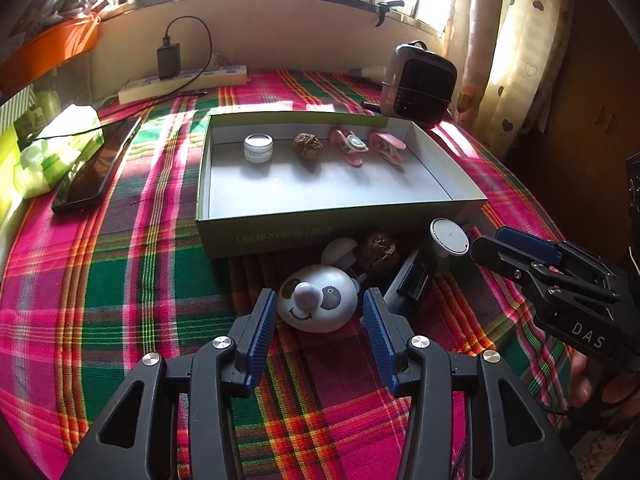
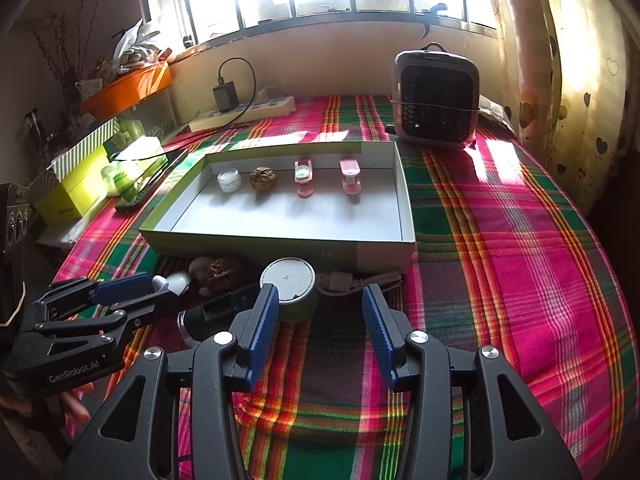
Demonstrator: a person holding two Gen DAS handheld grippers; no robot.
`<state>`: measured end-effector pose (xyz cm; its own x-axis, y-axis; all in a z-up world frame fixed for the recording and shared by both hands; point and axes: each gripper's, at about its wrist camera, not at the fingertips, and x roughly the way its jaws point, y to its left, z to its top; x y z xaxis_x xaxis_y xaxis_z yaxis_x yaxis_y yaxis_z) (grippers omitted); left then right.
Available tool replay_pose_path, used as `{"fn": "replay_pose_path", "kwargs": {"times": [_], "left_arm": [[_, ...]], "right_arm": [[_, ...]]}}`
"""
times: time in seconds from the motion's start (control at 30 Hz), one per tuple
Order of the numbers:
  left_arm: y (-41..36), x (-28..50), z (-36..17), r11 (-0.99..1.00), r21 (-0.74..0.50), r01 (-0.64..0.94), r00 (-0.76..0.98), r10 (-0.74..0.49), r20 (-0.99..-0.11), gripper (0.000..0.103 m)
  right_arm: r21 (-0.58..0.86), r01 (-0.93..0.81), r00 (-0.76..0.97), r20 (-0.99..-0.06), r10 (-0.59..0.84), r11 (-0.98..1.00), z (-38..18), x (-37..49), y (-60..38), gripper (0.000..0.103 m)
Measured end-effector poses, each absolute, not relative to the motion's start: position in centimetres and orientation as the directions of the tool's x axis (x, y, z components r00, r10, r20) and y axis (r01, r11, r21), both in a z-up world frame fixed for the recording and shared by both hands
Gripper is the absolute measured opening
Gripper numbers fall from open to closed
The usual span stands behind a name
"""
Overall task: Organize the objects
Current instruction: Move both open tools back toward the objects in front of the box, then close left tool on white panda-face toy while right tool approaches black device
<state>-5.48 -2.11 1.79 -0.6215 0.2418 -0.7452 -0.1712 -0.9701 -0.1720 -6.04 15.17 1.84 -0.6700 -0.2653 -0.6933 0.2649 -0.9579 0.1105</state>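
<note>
Left gripper (image 1: 320, 312): jaws apart w/ the panda-face toy (image 1: 318, 303) between the tips; pads don't seem to press it, so not held.
Right gripper (image 2: 318, 306): jaws apart, nothing gripped; white-lidded green tub (image 2: 289, 285) just ahead of its left fingertip, off-centre.
Box (image 1: 340, 236): open tray straight ahead of both grippers, beyond the loose items; row of 4 at its far wall – small jar (image 1: 259, 148), walnut (image 1: 307, 148), two pink clips (image 1: 367, 146).
Loose pile: second walnut (image 1: 378, 250) + black gadget (image 1: 416, 276) crowd behind the toy, near box wall.
Risk 1: toy is round, smooth – prob. squirts out fwd if pads close off-centre.
Risk 2: right jaws closing as aimed would clip the tub's edge, tip it.
Risk 3: grippers sit close; lifting together could bump each other or the box wall.
</note>
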Motion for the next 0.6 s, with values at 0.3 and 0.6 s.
{"fn": "replay_pose_path", "kwargs": {"times": [0.3,0.6], "left_arm": [[-2.4,-6.2,1.5,-0.97,-0.18,-0.161,-0.612,0.241,-0.753,0.045],[-2.6,-7.0,1.2,-0.97,-0.19,-0.153,-0.606,0.244,-0.757,0.046]], "right_arm": [[0.109,0.269,-0.656,-0.707,-0.265,-0.957,1.2,-6.0,15.0,0.046],[0.113,0.269,-0.646,-0.715,-0.266,-0.956,1.1,-5.7,14.8,0.046]]}}
